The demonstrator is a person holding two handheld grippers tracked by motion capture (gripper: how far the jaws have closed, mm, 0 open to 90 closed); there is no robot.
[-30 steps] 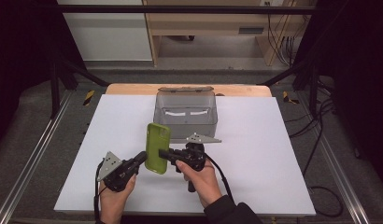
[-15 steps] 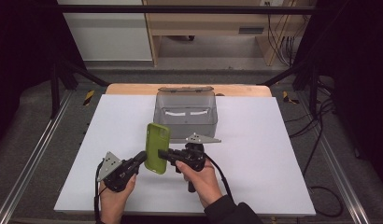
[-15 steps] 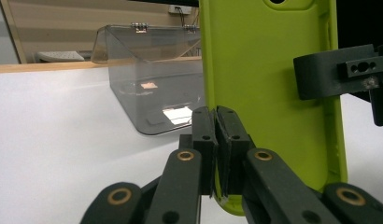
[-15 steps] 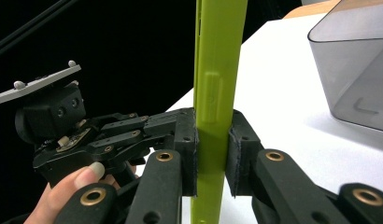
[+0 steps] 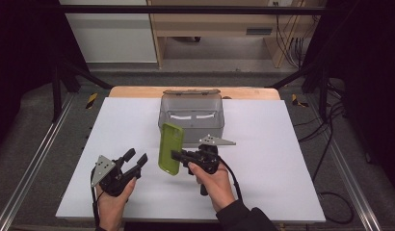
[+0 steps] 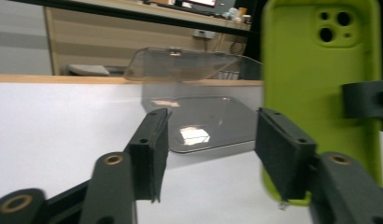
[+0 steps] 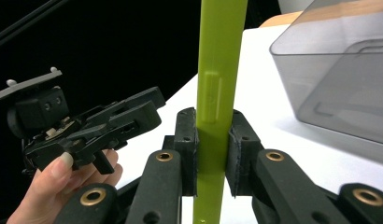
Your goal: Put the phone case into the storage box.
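Note:
A lime-green phone case [image 5: 170, 148] stands upright above the white table [image 5: 272, 144], with my right gripper [image 5: 178, 155] shut on its lower edge. The right gripper view shows the case [image 7: 220, 70] edge-on, pinched between the pads of the gripper [image 7: 213, 140]. My left gripper [image 5: 136, 157] sits just left of the case; its jaws have just been opening and nothing is between them. From the left gripper view, the case's back with its camera holes [image 6: 315, 70] rises to the right, beyond the open left gripper [image 6: 208, 135].
A clear grey plastic box [image 5: 191, 114] with its lid hinged back stands on the table behind the case; it looks empty. It also appears as the box [image 6: 194, 98] ahead of the left jaws and the box [image 7: 339, 70] right of the case.
The left gripper's jaws were closed at the case's lower left edge. They now stand apart and off the case. The right gripper and the case have not moved.

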